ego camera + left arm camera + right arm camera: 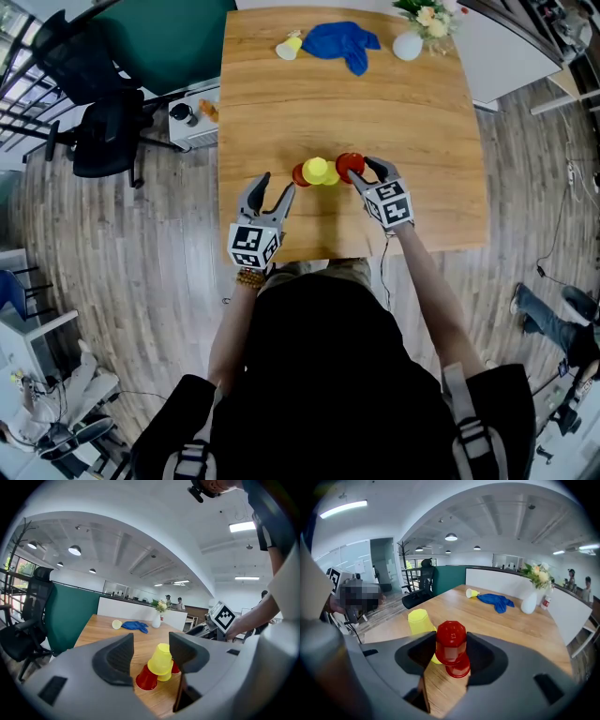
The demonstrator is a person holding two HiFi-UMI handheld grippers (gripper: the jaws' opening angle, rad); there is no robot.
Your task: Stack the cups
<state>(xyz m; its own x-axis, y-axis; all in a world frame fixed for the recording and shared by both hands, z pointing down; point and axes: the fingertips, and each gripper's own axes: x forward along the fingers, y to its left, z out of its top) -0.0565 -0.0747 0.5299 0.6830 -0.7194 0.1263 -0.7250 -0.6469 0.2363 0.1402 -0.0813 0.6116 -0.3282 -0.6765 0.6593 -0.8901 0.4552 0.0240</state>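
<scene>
Wooden surface [281, 103] in an open office, with chairs alongside. At mid-surface the cups stand inverted: one yellow cup [161, 659] sits tilted on another, with a red cup [146, 679] touching at their left. The right tool [364, 171] is clenched on a second red cup [451, 644], directly above a third [459, 668]. The left tool [151, 644] is released and empty, near the cluster. At the far edge are a white vase [408, 45] holding flowers [427, 14], a blue cloth [342, 42] and a toppled yellow cup [289, 47].

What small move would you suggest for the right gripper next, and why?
Probably lower the right gripper a little: its jaws grip an upturned red plastic cup, which seems to sit just above a second red cup, not fully nested.
</scene>
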